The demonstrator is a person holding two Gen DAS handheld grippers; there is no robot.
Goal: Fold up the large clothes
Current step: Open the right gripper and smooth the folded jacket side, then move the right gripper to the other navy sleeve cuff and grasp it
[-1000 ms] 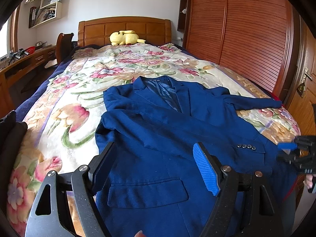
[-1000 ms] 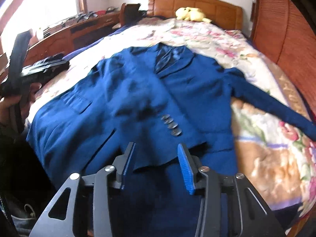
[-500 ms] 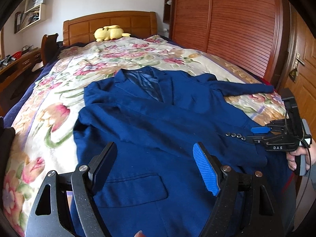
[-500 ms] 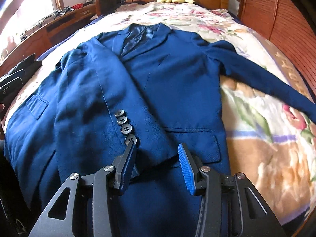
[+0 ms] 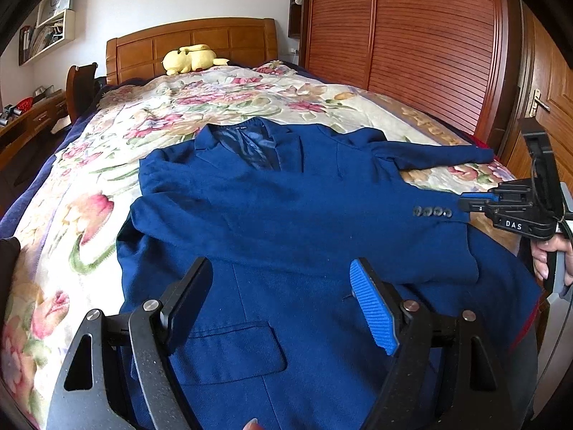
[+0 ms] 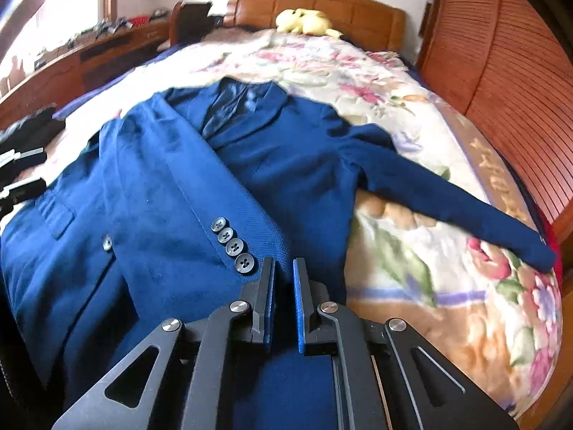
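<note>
On floral quilt [image 5: 89,186]: blue woven blazer [image 5: 286,222], sleeve crossed.

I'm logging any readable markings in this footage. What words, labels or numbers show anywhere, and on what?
"DAS": white letters on the black body of the right gripper, seen from the left wrist view.
"1": a small white mark on the same gripper, just left of "DAS"; faint, so uncertain.
Collar label of the blue jacket: too small to read.
Shelf items on the wall: too blurred to read.
</note>
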